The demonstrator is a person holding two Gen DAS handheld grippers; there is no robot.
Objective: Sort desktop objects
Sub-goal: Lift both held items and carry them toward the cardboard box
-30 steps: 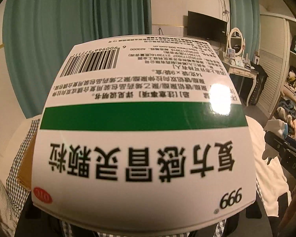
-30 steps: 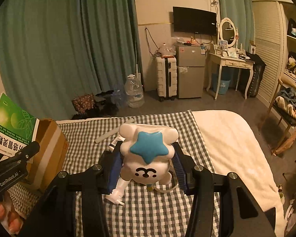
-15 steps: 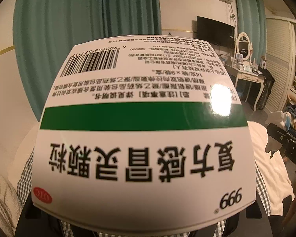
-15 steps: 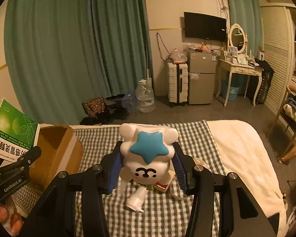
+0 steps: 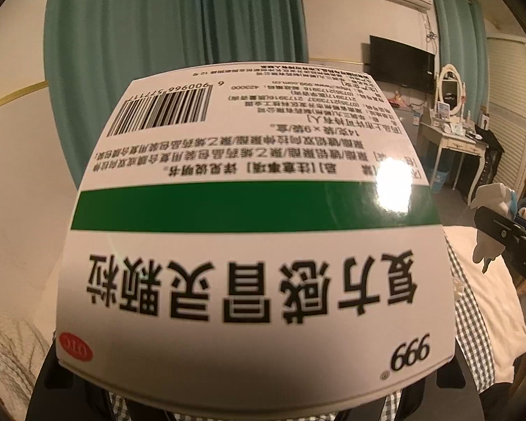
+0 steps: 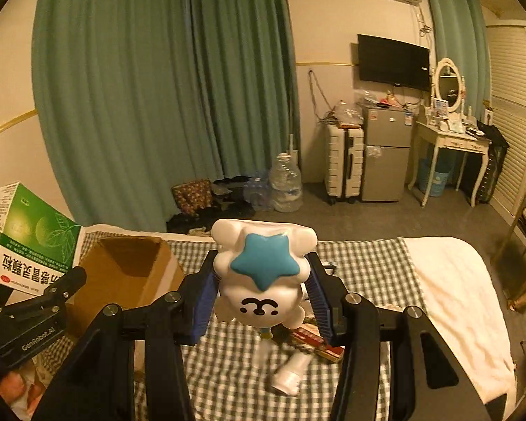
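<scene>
Medicine box (image 5: 256, 231), white with a green band, clamped in left gripper (image 6: 35, 301) and raised beside an open cardboard box (image 6: 129, 273). White toy (image 6: 263, 273) with a blue star, pinched between blue pads (image 6: 203, 308) of right gripper (image 6: 263, 301), lifted above checked cloth (image 6: 361, 266). Below it on the cloth: a small white bottle (image 6: 291, 375) and a red pack (image 6: 319, 343).
</scene>
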